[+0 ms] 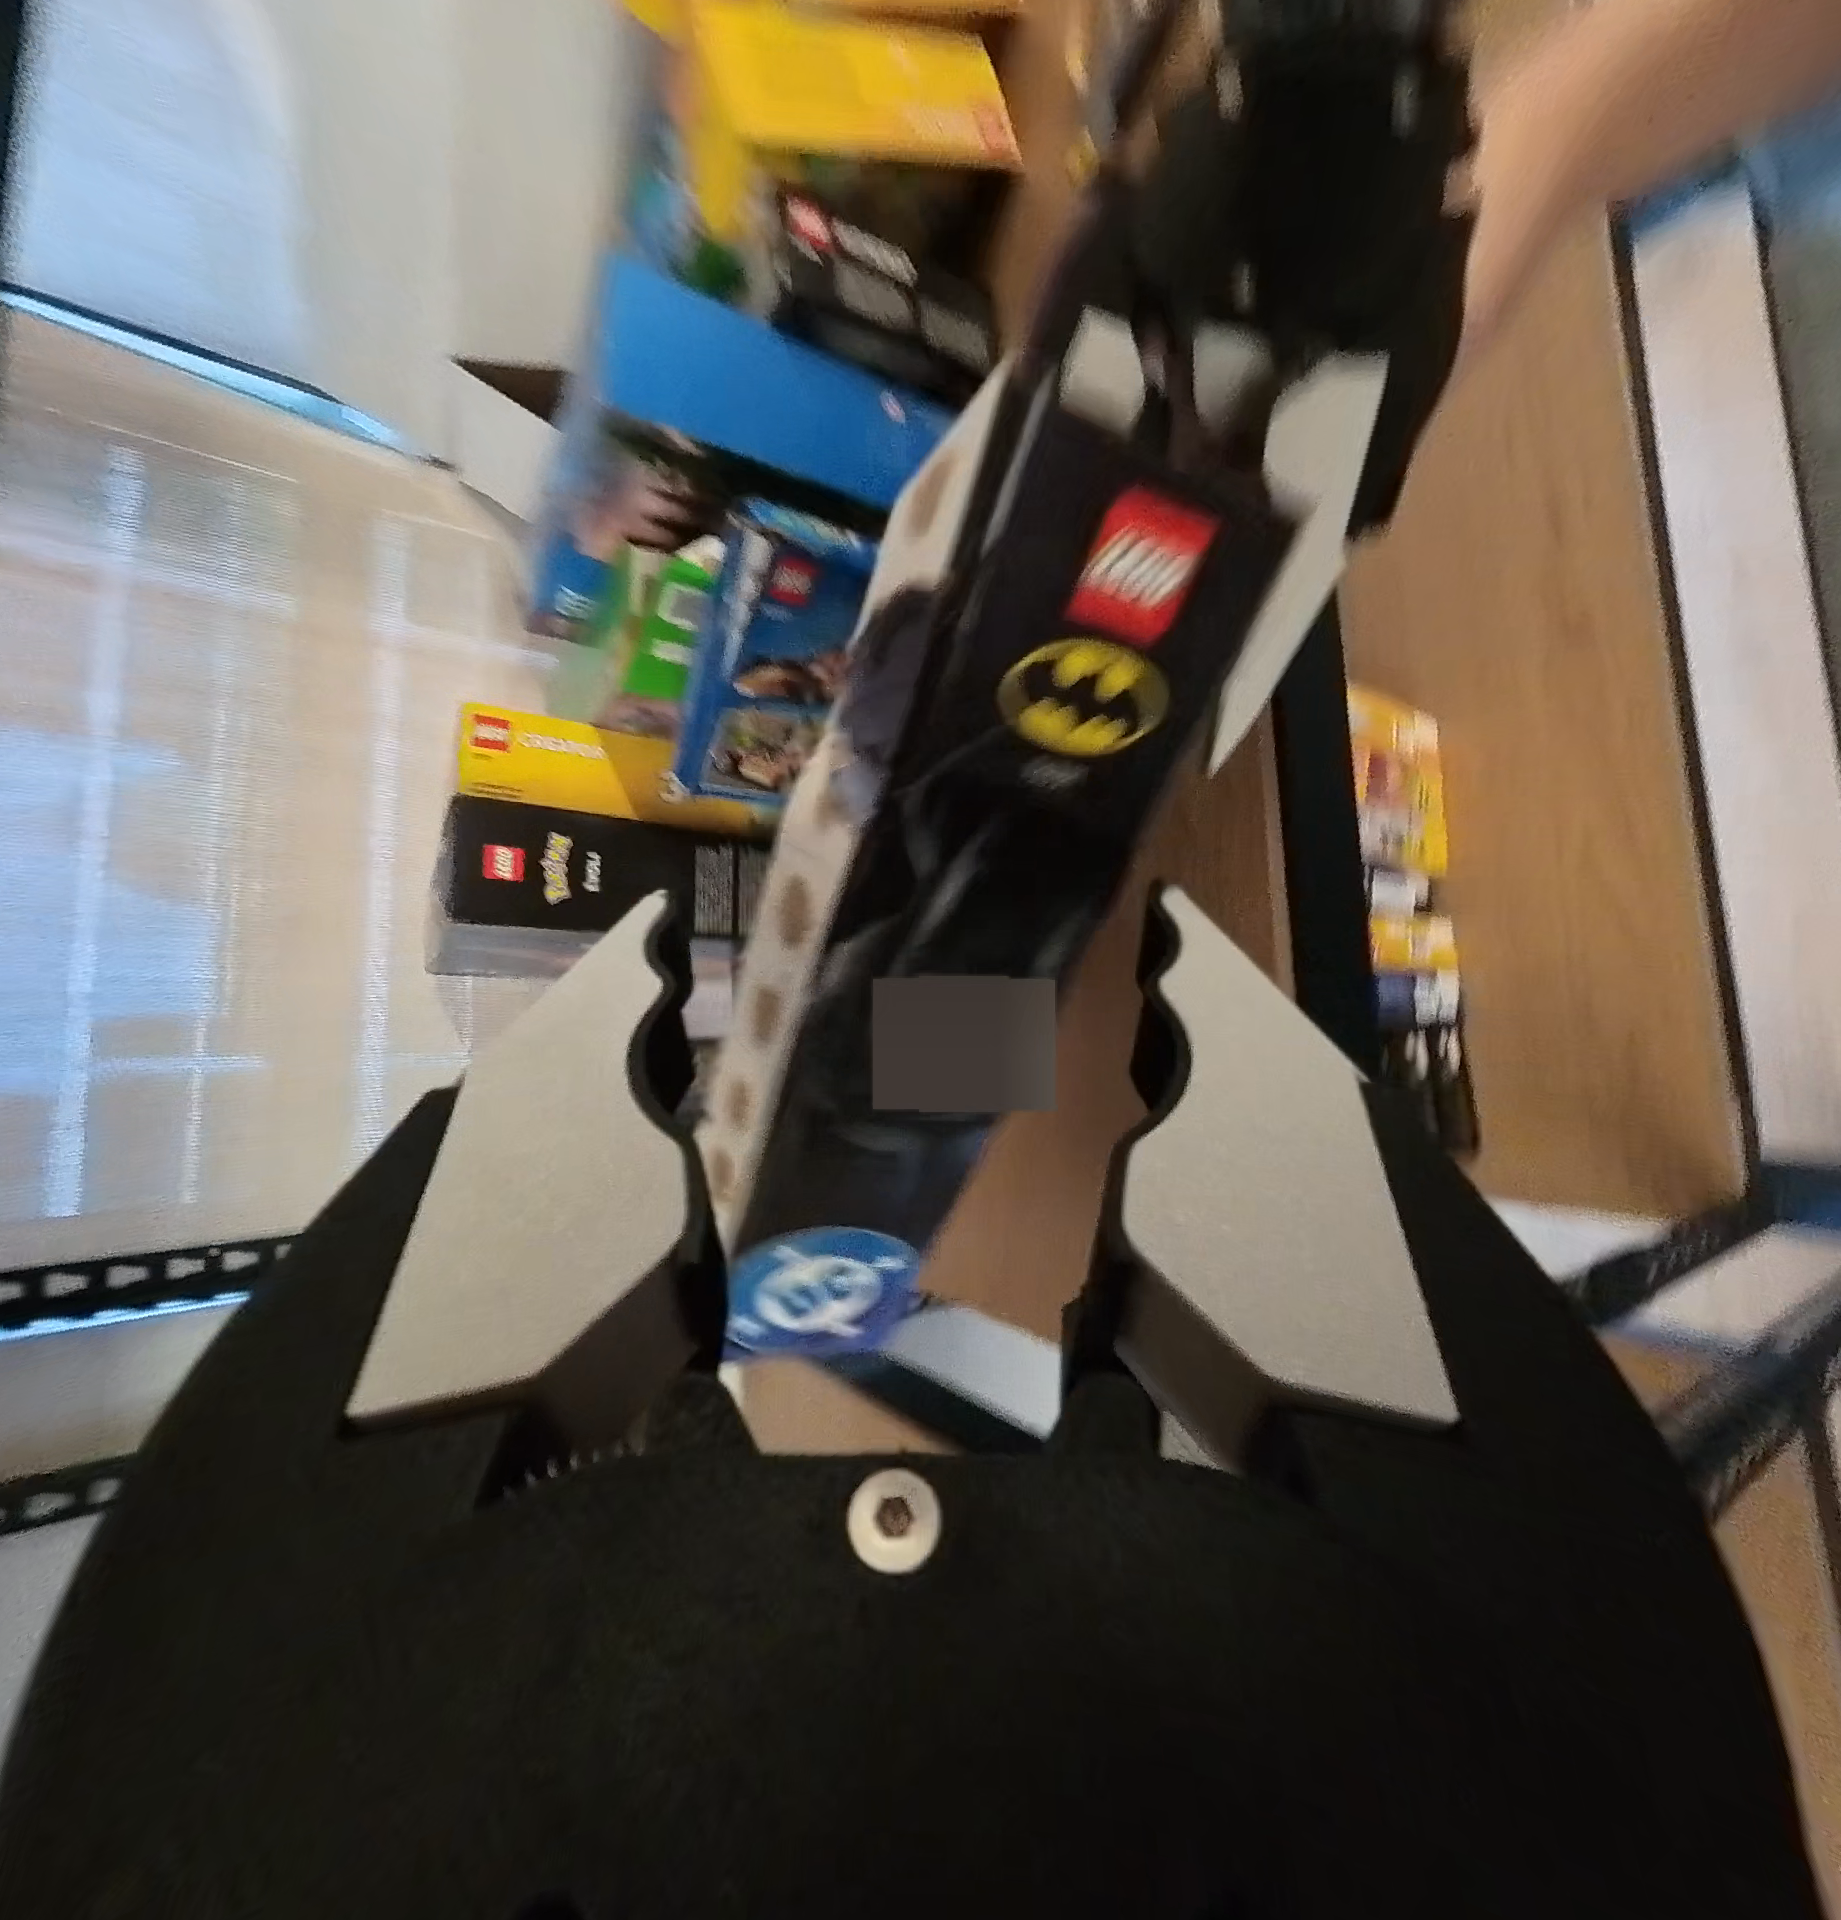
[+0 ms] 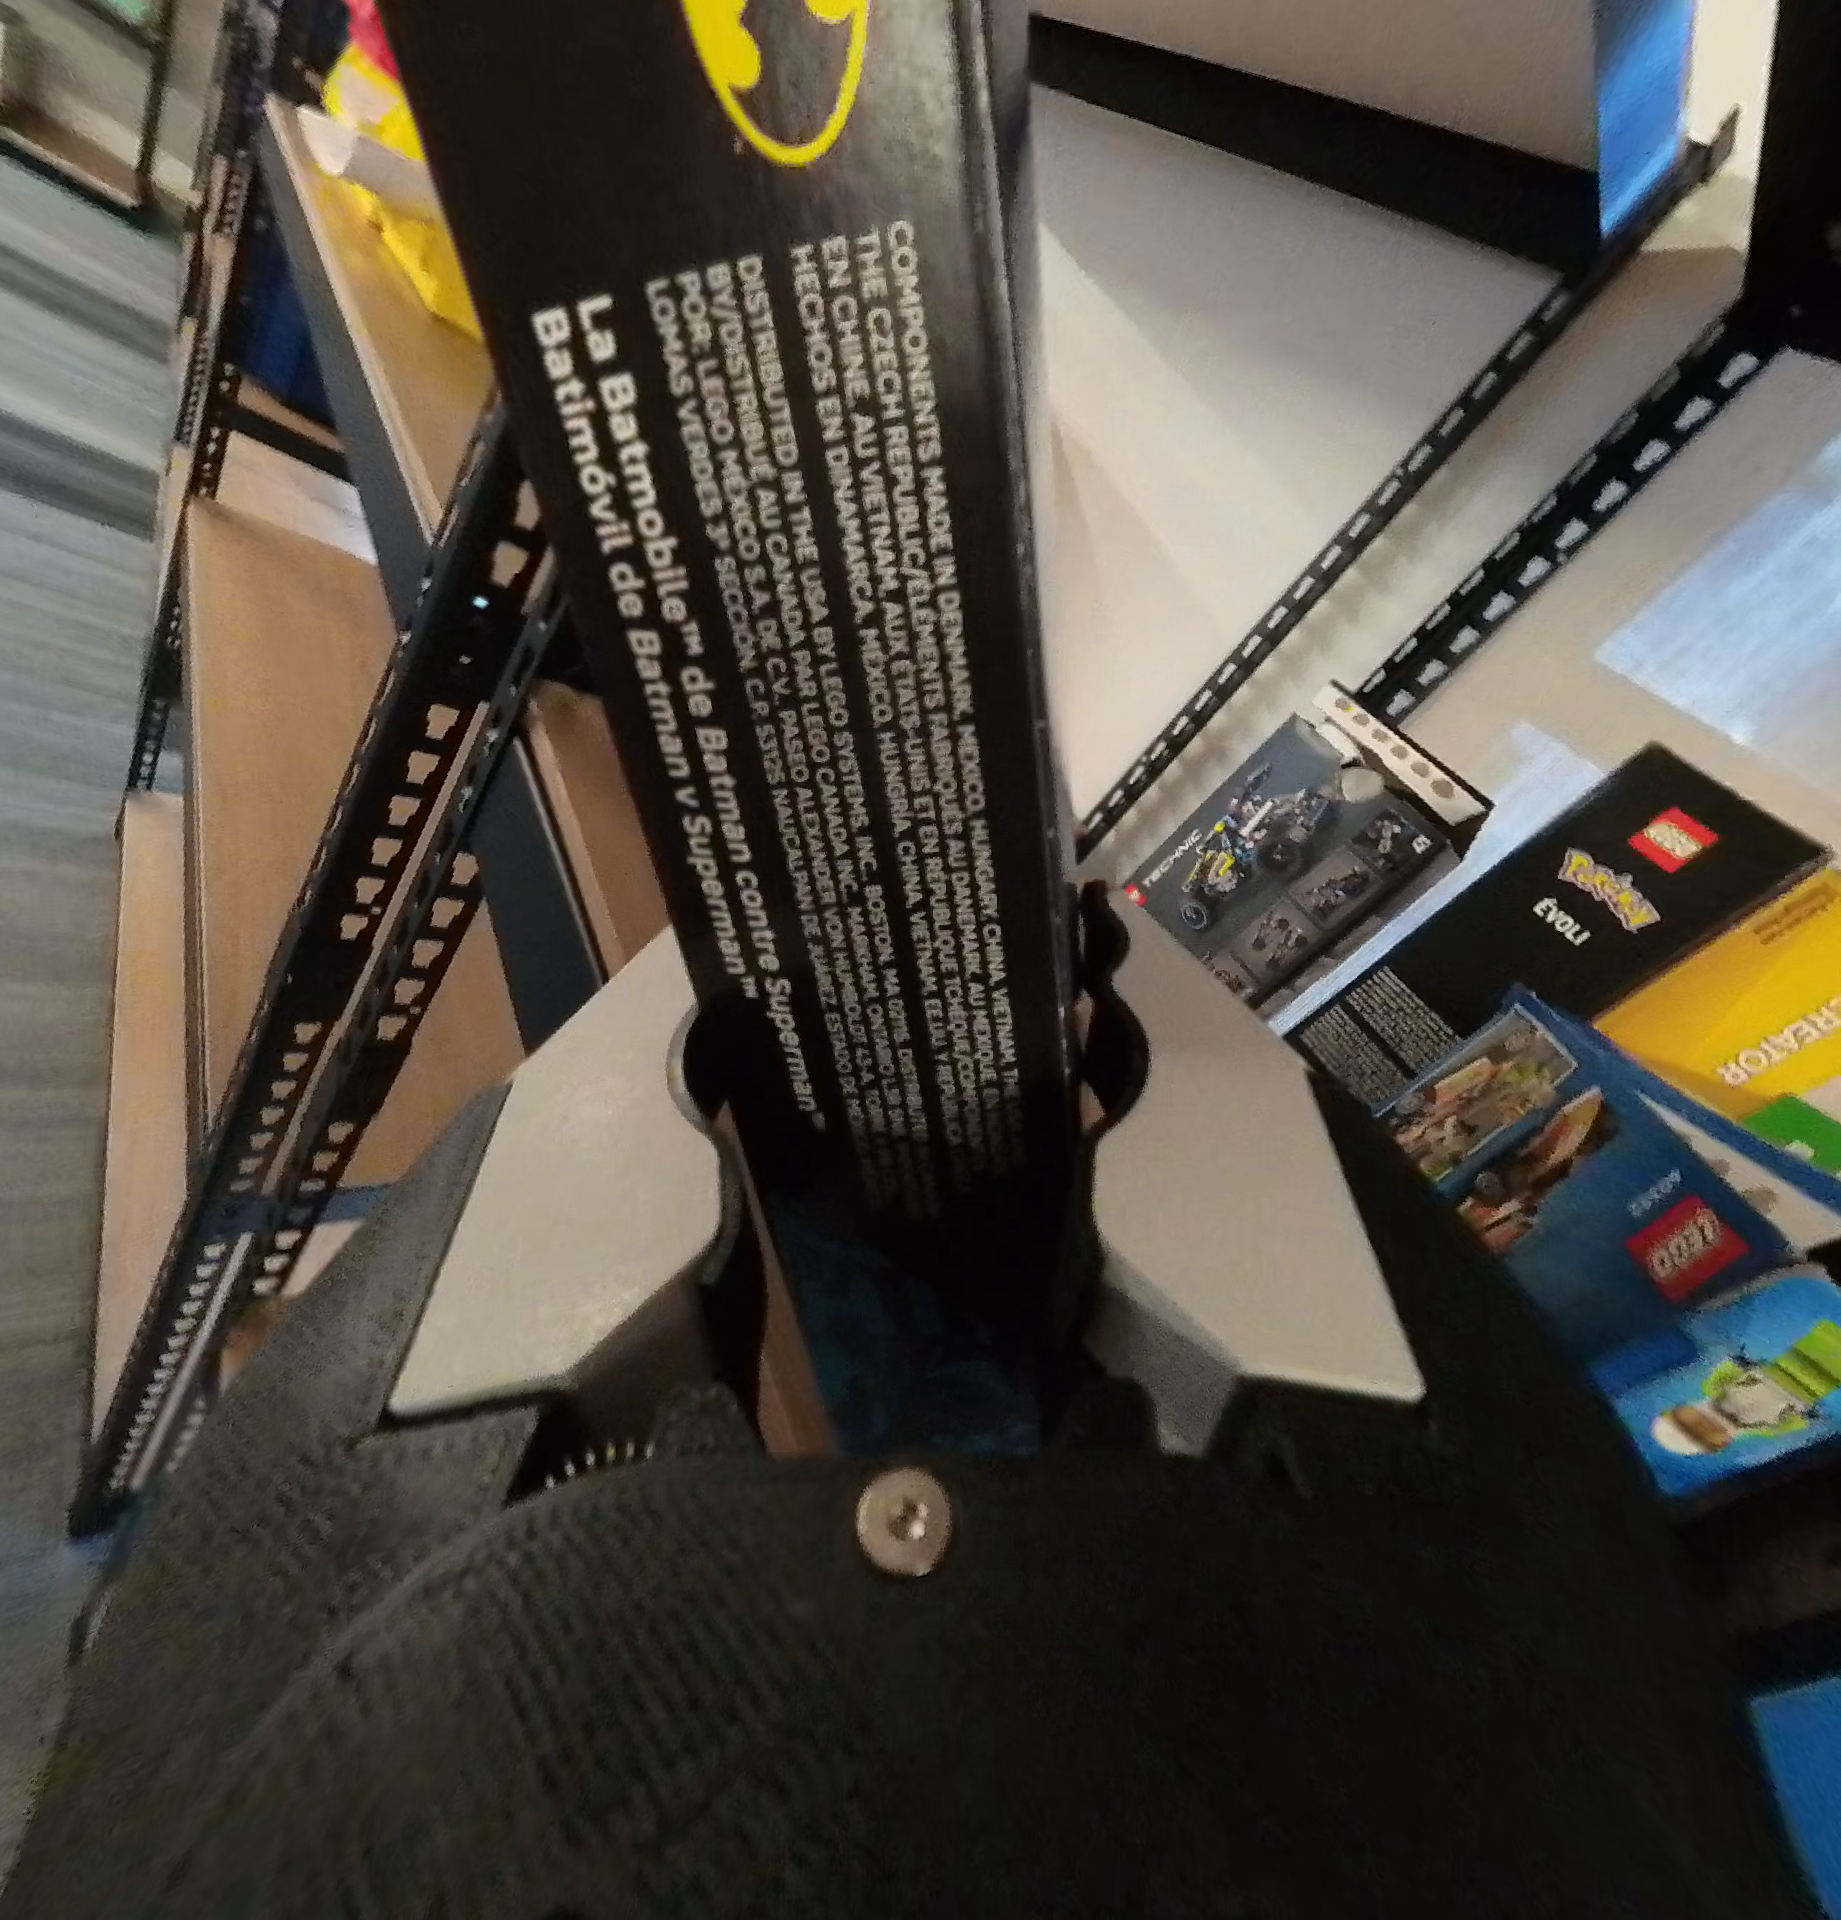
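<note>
Two grippers on one long black box [image 1: 1009, 790]: right gripper [image 2: 900, 1049] clamped at far end, left gripper [image 1: 905, 997] spread wide, gripping nothing; possible pivot or slip from single-ended hold.

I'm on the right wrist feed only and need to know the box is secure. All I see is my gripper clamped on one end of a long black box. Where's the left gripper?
Observer: The left gripper sits at the other end of the black box, jaws spread wider than the box.
Operator: Is it touching the box?
Observer: The box lies close against its left finger; a clear gap shows at the right finger.
Operator: Does my grip show from there?
Observer: Yes, the right gripper shows at the far end, pale fingers on both sides of the box.
Operator: What's behind it?
Observer: A wooden shelf panel.
</note>
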Demonstrator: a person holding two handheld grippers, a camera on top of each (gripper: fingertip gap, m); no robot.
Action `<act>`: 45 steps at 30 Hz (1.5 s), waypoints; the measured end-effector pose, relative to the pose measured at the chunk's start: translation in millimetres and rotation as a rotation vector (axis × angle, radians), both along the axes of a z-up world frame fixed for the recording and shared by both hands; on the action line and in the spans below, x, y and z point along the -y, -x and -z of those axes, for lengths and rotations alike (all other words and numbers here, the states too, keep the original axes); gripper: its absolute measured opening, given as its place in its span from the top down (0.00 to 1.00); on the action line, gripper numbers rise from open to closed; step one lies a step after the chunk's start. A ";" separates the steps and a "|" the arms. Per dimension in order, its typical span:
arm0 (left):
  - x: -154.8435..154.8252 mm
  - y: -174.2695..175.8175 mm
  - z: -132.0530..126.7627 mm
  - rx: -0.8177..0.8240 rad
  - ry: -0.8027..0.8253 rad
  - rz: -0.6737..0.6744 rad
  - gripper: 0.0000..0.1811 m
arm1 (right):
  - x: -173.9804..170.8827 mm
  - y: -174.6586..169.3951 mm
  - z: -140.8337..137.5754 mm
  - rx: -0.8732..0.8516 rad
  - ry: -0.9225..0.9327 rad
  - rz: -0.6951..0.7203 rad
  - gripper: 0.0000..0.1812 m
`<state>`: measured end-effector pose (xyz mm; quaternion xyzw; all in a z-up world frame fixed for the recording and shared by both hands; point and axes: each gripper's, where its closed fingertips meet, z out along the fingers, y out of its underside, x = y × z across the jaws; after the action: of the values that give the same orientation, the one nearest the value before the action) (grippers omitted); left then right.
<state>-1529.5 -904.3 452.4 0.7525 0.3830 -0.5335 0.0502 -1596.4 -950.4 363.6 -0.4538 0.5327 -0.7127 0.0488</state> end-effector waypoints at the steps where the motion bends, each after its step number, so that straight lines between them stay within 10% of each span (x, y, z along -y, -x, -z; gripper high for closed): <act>1: 3.1 0.4 5.7 0.040 0.006 0.001 0.55 | -1.3 0.5 2.0 -0.020 0.012 -0.007 0.64; 14: -17.6 -18.9 -15.6 -0.497 0.446 -0.107 0.74 | 1.7 11.9 -2.0 0.033 -0.006 -0.037 0.63; 45: -44.7 -21.3 -0.3 -1.038 0.419 0.012 0.87 | 10.4 22.9 1.4 0.022 -0.108 -0.108 0.62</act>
<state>-1508.2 -859.6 452.7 0.3671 0.2392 -0.8989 0.0003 -1619.3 -960.9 362.2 -0.4705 0.5447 -0.6842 0.1176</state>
